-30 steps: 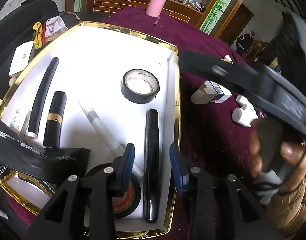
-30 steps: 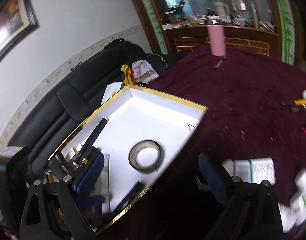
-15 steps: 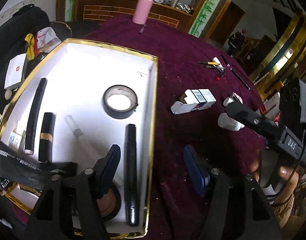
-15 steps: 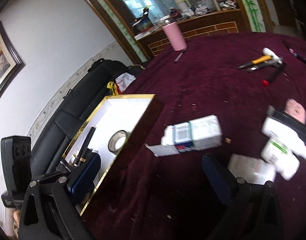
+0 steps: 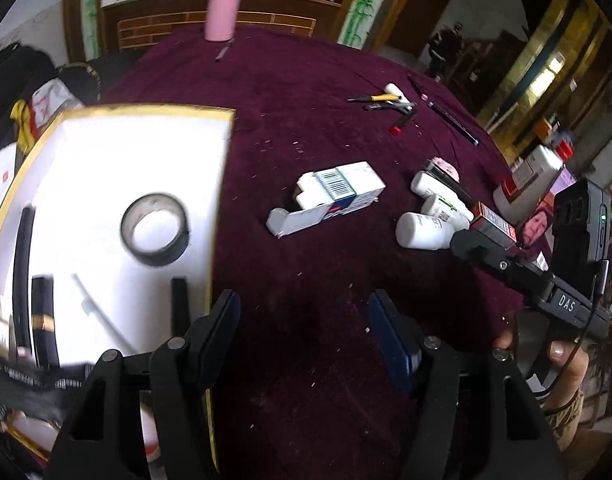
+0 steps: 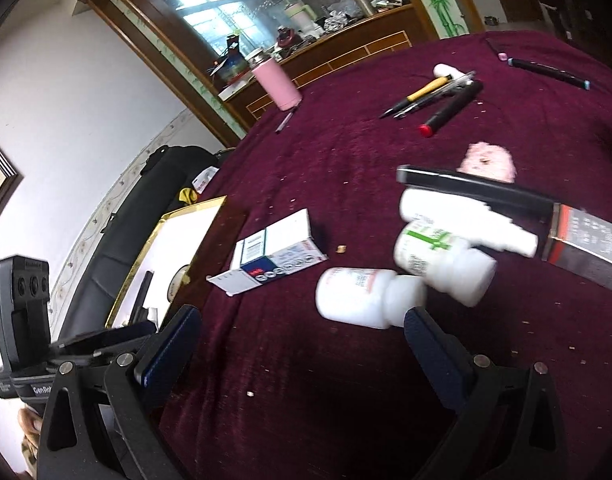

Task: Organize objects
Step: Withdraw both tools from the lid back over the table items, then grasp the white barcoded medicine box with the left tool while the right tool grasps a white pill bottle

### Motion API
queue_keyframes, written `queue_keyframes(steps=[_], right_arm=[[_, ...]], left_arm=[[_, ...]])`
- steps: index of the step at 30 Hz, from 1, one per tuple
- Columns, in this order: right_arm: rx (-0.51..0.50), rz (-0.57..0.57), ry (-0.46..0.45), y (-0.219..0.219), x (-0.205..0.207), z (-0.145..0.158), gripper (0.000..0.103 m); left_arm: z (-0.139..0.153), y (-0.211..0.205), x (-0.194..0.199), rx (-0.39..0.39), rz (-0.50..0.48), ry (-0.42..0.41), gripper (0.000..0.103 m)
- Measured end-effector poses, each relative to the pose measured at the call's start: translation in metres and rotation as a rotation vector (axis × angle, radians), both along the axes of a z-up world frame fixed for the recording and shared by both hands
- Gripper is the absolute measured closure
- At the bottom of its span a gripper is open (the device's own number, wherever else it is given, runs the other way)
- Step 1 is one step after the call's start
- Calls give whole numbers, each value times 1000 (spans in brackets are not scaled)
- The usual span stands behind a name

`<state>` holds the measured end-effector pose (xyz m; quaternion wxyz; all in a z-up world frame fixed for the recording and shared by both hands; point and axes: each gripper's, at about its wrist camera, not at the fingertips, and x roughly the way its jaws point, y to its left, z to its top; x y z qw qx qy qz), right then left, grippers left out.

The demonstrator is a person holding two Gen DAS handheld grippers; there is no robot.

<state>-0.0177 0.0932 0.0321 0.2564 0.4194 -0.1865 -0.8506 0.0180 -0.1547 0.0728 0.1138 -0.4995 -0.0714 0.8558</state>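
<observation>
Both my tongs are released, nothing between the pads. Left tongs (image 5: 303,334) have just been opening; they hang over bare maroon velvet tablecloth (image 5: 306,120), left finger (image 5: 221,320) right at the gold-trimmed rim of the white shallow tray (image 5: 219,184). In the tray: black roll of electrical tape (image 5: 154,229), several long black pens or tubes, a white stick, all left of the left tongs. White-and-blue cardboard medicine box (image 5: 338,196) with its flap open lies on the cloth ahead, between the tray and a cluster of white plastic pill bottles (image 5: 424,230).

Right tongs (image 6: 301,346) spread wide over the cloth. Nearest white pill bottle with red label (image 6: 366,298) lies on its side just ahead of the right finger (image 6: 434,352), close but apart. Green-labelled bottle (image 6: 438,260) sits beyond it, touching. The box is ahead-left.
</observation>
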Motion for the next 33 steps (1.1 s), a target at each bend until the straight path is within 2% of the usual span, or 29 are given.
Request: queue_keyframes(steps=[6,10,15,20,25,28,33], right_arm=[[-6,-42,3,19,3,1,0],[-7,-48,-7,22,1,-1,0],[-3,-45,-5,21,2,0,0],[-2,-54,-9,23,2,-1,0],[-2,-57,-19,23,0,-4,0],[-4,-56,-17,23,1,-4,0],[-9,-61,-21,24,1,-5,0]], left_arm=[[3,19,-21,-33,-66,7,37],[5,32,-40,-82,-123,21,37],[4,54,-68,-154,-243,47,37],[-6,69,-89,-180,-335,43,38],[-23,76,-106,-175,-365,13,37],[-26,79,-111,-210,-355,41,34],[-29,86,-119,-220,-379,20,34]])
